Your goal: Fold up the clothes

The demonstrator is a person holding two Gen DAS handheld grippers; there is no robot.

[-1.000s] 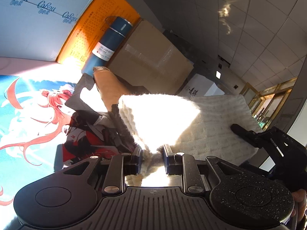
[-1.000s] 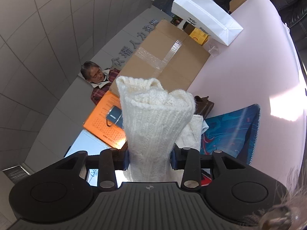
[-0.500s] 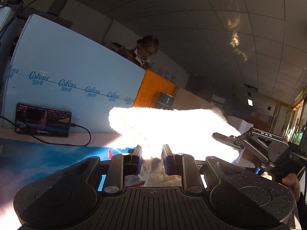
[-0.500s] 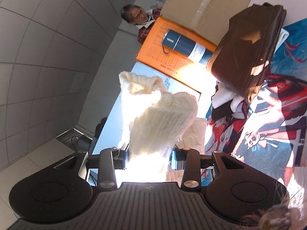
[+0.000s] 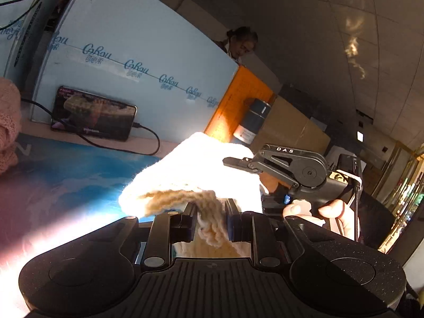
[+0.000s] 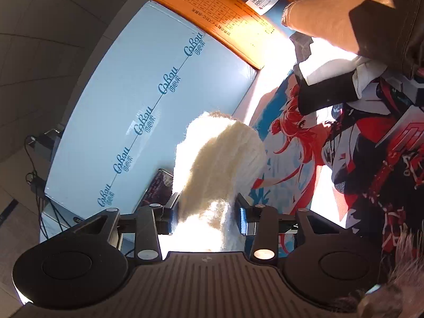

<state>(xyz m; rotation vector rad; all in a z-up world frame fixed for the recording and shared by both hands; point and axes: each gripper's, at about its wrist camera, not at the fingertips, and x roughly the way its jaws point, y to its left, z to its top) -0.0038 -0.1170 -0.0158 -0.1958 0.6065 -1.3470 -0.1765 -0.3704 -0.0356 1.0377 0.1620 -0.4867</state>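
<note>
A cream knitted sweater (image 5: 196, 175) is held up off the table by both grippers. My left gripper (image 5: 210, 213) is shut on a bunched edge of it. My right gripper (image 6: 206, 209) is shut on another part of the sweater (image 6: 217, 159), which rises in a thick fold between its fingers. In the left wrist view the right gripper's black body (image 5: 291, 167) sits just right of the sweater, with the hand below it. Strong sunlight washes out part of the knit.
A blue printed mat with a red-haired figure (image 6: 318, 137) covers the table. A pale blue box (image 5: 127, 61), an orange box (image 5: 246, 100), a blue bottle (image 5: 251, 122), a phone on a cable (image 5: 92, 114), a brown bag (image 6: 371, 13), pink knitwear (image 5: 8, 124) and a seated person (image 5: 242, 42) stand around.
Both grippers have swung with the sweater toward the pale blue box and the phone. The sweater has bunched lower in front of the left gripper. Both grips still hold.
</note>
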